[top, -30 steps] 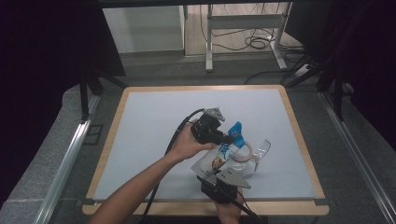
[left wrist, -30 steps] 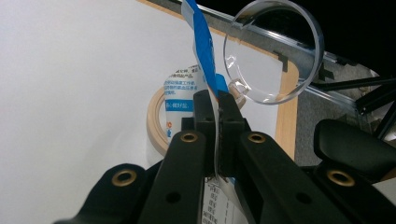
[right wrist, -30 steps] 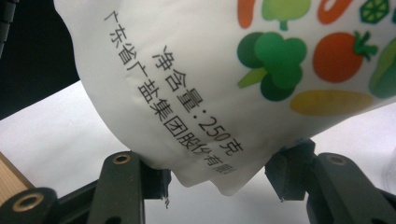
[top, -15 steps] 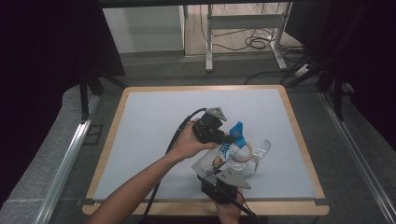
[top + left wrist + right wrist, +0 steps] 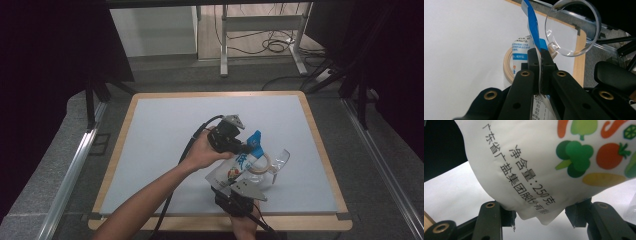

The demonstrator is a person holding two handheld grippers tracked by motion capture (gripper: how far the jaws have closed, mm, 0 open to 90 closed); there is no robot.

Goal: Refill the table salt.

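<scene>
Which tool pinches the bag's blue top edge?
The left tool, shut on the bag at its blue strip; the right tool grips its white bottom.

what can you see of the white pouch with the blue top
The pouch is a soft white plastic bag with a blue top strip, blue and black Chinese print and coloured vegetable pictures. It is held up off the table, tilted, between both grippers. The left gripper is shut on the thin flat top edge; the right gripper holds the bulging bottom end between its jaws. A roll of tape and a clear plastic cup sit just behind it; contact with them cannot be told.
</scene>
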